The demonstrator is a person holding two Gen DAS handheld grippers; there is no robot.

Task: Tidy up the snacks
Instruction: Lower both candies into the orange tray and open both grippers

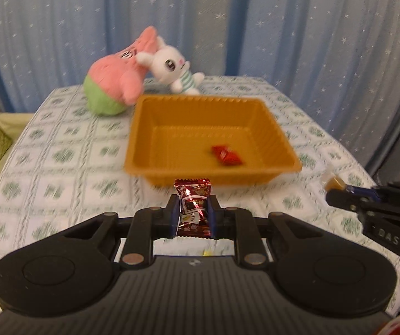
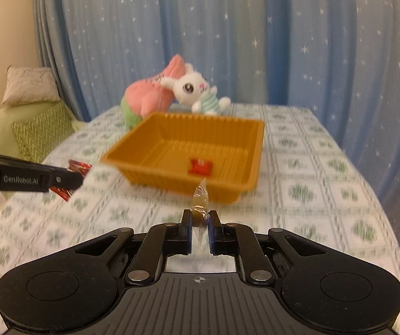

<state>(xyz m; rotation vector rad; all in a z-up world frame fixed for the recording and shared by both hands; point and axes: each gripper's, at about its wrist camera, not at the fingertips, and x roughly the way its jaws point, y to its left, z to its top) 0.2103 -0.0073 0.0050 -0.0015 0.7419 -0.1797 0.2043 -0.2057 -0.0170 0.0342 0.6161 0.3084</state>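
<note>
Left of the orange tray (image 1: 281,136), just short of its near rim, the left gripper (image 1: 193,215) pinches a dark red foil snack packet (image 1: 193,203) upright. Inside the tray, a small red candy (image 1: 226,155) lies on the floor. Right of it, the right gripper (image 2: 200,223) clamps a clear-wrapped amber candy (image 2: 200,203) before the tray's front wall.

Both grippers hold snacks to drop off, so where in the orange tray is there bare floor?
The orange tray holds only one red candy, near its front wall. The floor behind it and along the left wall is bare. Crowded: the back rim, where the pink plush and white bunny sit.
</note>
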